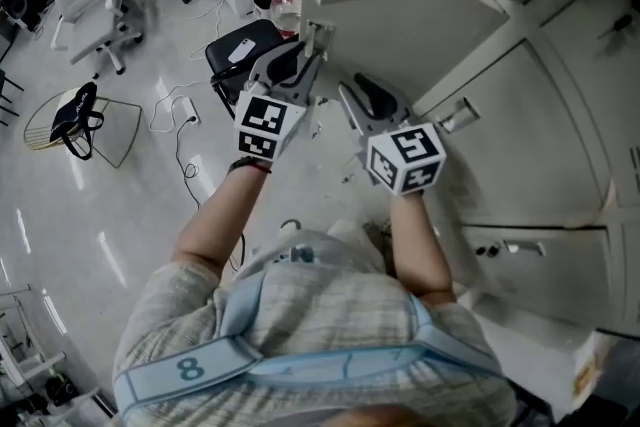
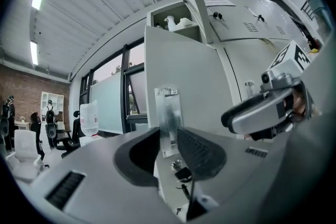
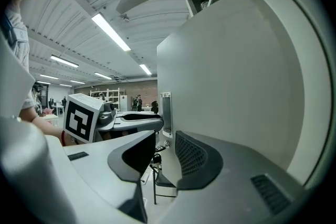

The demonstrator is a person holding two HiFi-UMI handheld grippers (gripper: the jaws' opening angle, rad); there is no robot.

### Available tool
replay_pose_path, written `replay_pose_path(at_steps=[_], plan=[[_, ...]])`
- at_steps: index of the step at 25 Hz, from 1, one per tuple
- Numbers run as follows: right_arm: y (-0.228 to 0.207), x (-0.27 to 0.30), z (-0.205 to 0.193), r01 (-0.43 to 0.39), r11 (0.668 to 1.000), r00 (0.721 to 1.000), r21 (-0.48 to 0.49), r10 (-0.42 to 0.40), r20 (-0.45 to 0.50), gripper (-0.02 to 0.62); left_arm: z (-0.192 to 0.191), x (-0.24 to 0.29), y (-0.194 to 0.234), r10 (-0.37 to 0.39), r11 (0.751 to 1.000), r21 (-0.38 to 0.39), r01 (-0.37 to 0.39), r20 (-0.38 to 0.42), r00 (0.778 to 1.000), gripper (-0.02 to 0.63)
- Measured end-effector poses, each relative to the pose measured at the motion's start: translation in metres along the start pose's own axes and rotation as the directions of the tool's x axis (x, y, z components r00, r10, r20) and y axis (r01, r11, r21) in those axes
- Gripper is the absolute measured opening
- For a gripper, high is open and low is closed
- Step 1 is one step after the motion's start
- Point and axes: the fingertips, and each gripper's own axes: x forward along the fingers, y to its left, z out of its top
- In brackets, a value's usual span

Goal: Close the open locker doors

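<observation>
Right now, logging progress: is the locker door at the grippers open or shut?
Open: the door stands swung out, compartment exposed behind; the left gripper straddles its handle.

Glossy floor (image 1: 60,215) carries office chairs (image 1: 92,7) and cables (image 1: 181,147).

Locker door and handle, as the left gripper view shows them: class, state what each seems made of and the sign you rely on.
Locker door: probably thin sheet metal under matt pale grey paint; its face is flat, even and dull. Handle: seemingly bare polished or plated metal; it is bright and shows blurred reflections, unlike the door.
</observation>
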Motion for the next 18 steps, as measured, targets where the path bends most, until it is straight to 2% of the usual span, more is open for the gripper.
replay_pose_path(at_steps=[9, 13, 18], plan=[[-0.007, 0.003, -0.003, 0.076, 0.997, 0.997, 0.033, -0.076, 0.004, 0.117, -0.004, 0.015, 0.004, -0.062, 0.998, -0.027, 0.061, -0.025, 0.998, 0.094], [-0.008, 0.004, -0.004, 0.099, 0.995, 0.995, 0.030, -0.099, -0.001, 0.117, -0.004, 0.025, 0.008, -0.075, 0.997, -0.008, 0.075, -0.005, 0.997, 0.094], [-0.014, 0.003, -0.005, 0.141, 0.989, 0.990, 0.039, -0.140, -0.010, 0.117, -0.008, 0.035, 0.012, -0.106, 0.994, -0.023, 0.106, -0.008, 0.994, 0.094]])
